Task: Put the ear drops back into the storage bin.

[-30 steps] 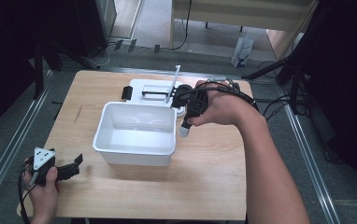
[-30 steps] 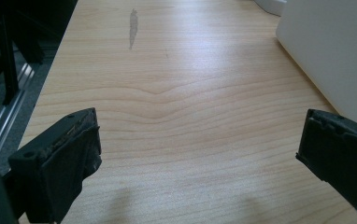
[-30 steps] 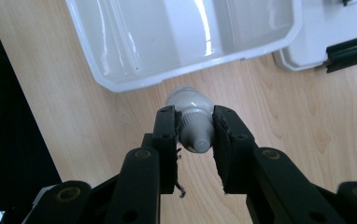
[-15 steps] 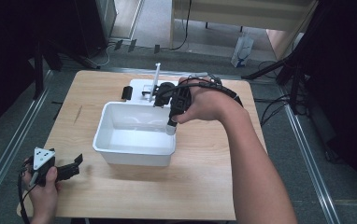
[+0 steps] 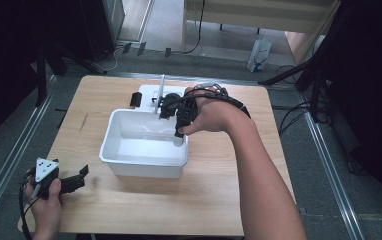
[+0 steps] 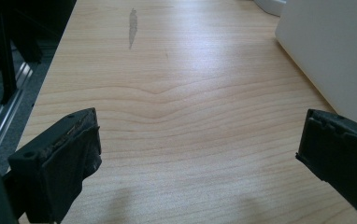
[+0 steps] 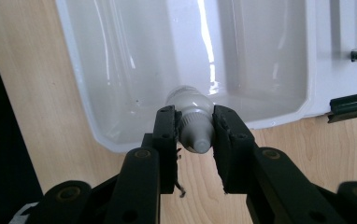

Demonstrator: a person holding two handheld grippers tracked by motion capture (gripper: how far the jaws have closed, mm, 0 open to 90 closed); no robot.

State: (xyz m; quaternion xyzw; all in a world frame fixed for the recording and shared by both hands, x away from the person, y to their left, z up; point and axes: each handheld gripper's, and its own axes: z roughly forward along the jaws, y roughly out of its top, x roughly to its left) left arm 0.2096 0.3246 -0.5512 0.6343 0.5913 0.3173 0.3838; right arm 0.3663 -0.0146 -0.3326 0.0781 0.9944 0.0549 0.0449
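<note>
Right tool (image 7: pixel 194 128) is clamping a small white bottle (image 7: pixel 193 116) by its neck and holding it over the near rim of the white tub (image 5: pixel 144 162), the bottle's body hanging down into the tub. Left tool (image 5: pixel 71 182) is resting on the surface (image 5: pixel 219 200) near the tub's corner, jaws apart and holding nothing. Step in hand: placing the bottle in the tub; the next move is probably calling for lowering it to the tub floor before parting the jaws
</note>
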